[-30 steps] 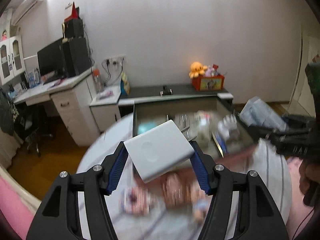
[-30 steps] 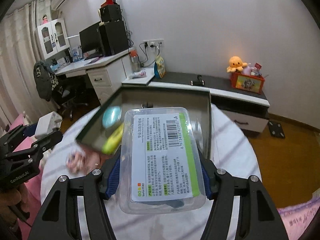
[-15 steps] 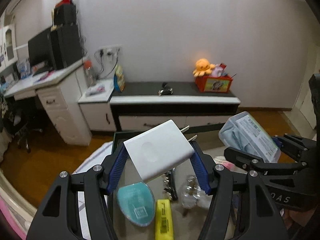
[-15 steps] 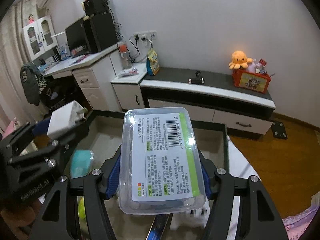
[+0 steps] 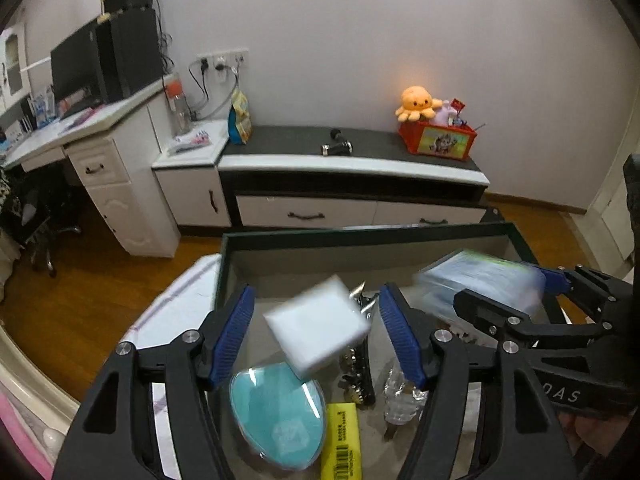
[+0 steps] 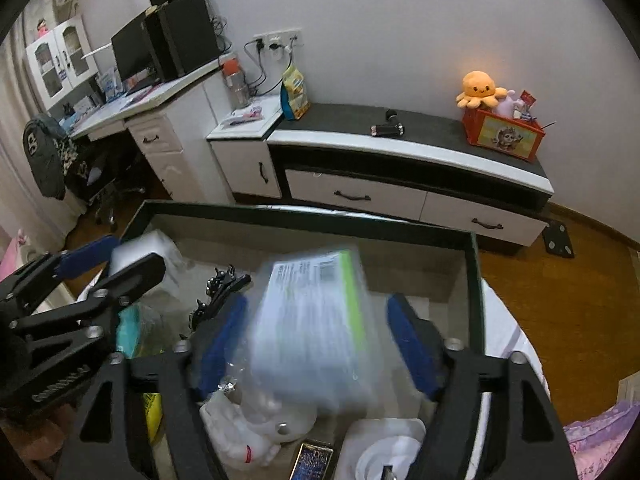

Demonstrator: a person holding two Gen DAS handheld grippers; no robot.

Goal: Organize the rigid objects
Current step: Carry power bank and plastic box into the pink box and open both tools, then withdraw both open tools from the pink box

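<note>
Over the dark-rimmed tray [image 5: 360, 234], my left gripper [image 5: 316, 300] has its jaws opening. A blurred white charger [image 5: 318, 330] is dropping between the blue pads, touching neither. Beside it my right gripper [image 5: 508, 288] carries a blurred clear plastic case [image 5: 480, 280]. From the right wrist, my right gripper [image 6: 318, 304] also has its jaws opening. The labelled case [image 6: 312, 328] is slipping down free of its pads, above the tray [image 6: 304, 220]. My left gripper [image 6: 136, 254] and the charger [image 6: 168, 252] show at the left.
The tray holds a teal oval case [image 5: 280, 412], a yellow pack [image 5: 340, 440], a black hair clip [image 5: 356, 372] and white pieces [image 6: 256, 436]. It sits on a white-clothed round table [image 5: 180, 304]. A low cabinet [image 5: 352, 168] and wooden floor lie beyond.
Both grippers moved forward over the tray with their objects. Both jaws have since spread, and the charger and the plastic case have left the pads and are falling.
</note>
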